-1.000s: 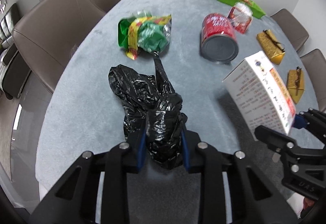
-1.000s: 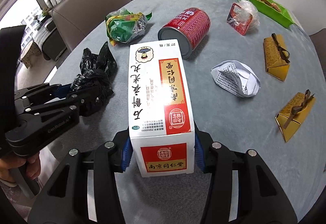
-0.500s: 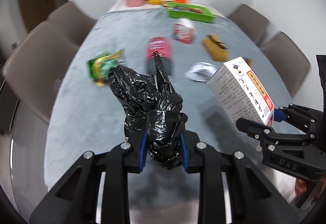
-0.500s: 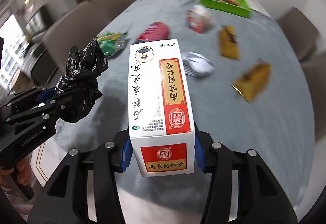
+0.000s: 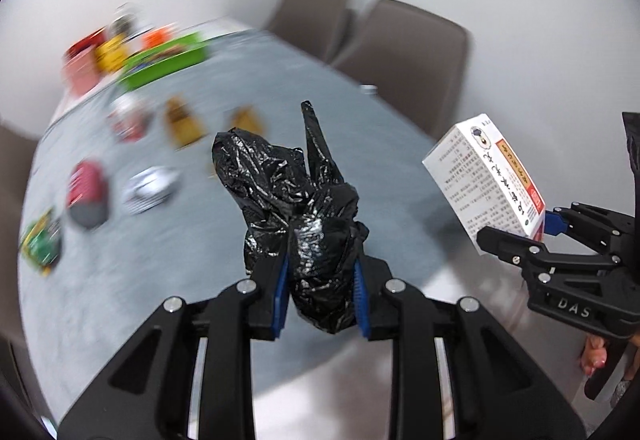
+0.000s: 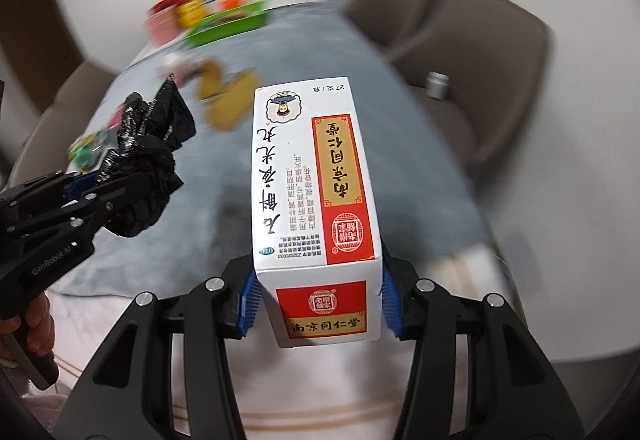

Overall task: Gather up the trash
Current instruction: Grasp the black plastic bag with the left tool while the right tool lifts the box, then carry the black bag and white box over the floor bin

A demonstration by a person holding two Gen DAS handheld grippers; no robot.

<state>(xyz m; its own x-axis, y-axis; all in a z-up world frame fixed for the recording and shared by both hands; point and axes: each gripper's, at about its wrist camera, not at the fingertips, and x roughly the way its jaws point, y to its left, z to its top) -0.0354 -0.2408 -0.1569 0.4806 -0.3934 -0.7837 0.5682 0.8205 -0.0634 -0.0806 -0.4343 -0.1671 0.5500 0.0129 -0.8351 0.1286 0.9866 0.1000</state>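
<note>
My left gripper is shut on a crumpled black plastic bag and holds it in the air above the near end of the grey table. My right gripper is shut on a white and red medicine box, also held in the air off the table's near right corner. The box shows at the right of the left wrist view. The bag shows at the left of the right wrist view.
A red can, crumpled white paper, a green snack bag, gold gift boxes and a green tray lie blurred on the table. Brown chairs stand along its far side.
Both grippers have lifted off the table and swung to the right with the bag and the box. The table items have slid to the left of both views.
</note>
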